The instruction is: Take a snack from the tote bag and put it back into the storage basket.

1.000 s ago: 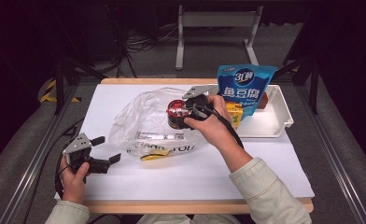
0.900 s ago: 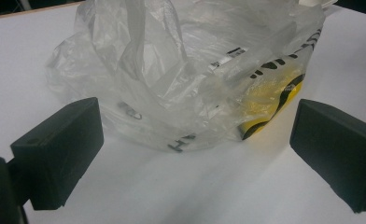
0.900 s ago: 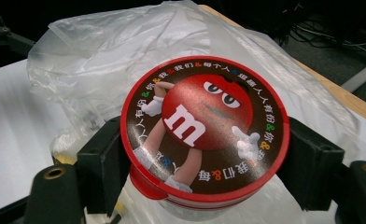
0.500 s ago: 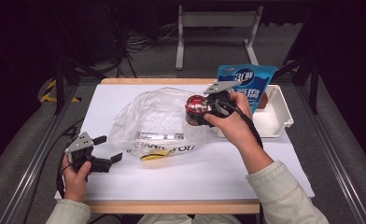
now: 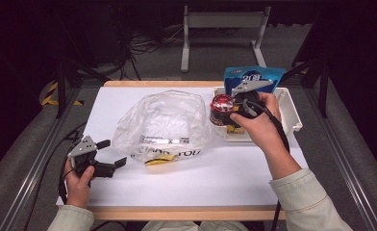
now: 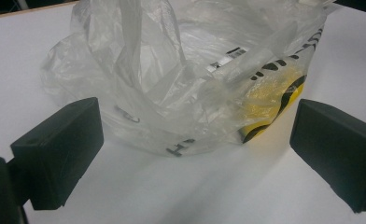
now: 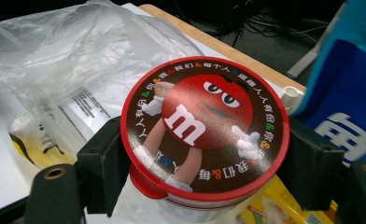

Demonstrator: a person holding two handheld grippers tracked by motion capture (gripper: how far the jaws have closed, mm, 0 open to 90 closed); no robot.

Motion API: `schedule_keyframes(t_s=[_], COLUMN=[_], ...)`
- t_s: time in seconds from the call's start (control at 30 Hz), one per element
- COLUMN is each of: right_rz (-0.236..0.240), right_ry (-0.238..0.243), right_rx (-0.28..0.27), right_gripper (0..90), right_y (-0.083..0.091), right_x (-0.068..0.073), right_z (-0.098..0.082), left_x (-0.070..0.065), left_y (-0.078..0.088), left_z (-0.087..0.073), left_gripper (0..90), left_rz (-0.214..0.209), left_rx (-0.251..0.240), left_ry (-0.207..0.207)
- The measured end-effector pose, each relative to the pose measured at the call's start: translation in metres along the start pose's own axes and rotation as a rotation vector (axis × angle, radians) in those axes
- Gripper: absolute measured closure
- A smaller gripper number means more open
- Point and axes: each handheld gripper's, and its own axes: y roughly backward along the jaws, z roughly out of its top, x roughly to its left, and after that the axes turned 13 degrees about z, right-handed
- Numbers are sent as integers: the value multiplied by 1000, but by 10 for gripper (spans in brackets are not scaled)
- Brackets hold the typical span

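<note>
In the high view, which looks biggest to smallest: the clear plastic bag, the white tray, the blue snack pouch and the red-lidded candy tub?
1. Clear plastic bag, plainly the largest.
2. White tray, partly covered by the hand.
3. Blue snack pouch, though half hidden behind the right gripper.
4. Red-lidded candy tub, which is lifted nearer the camera.

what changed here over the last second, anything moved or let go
The right gripper, shut on the red-lidded candy tub throughout, carried it rightward from over the plastic bag to the white tray. The left gripper stayed open near the bag; bag and blue pouch kept their places.
</note>
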Motion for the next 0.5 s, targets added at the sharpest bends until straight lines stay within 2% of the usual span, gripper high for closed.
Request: schedule_keyframes(t_s=[0.3, 0.5], right_rz=[-56, -72], right_ry=[-19, -35], right_rx=[4, 4], right_gripper=[260, 260], right_y=[23, 34], right_x=[-15, -23], right_z=[-8, -13], left_x=[0, 0], left_y=[-1, -1], left_z=[0, 0], left_gripper=[31, 31], left_rz=[2, 1], left_rx=[4, 6], left_ry=[-6, -6])
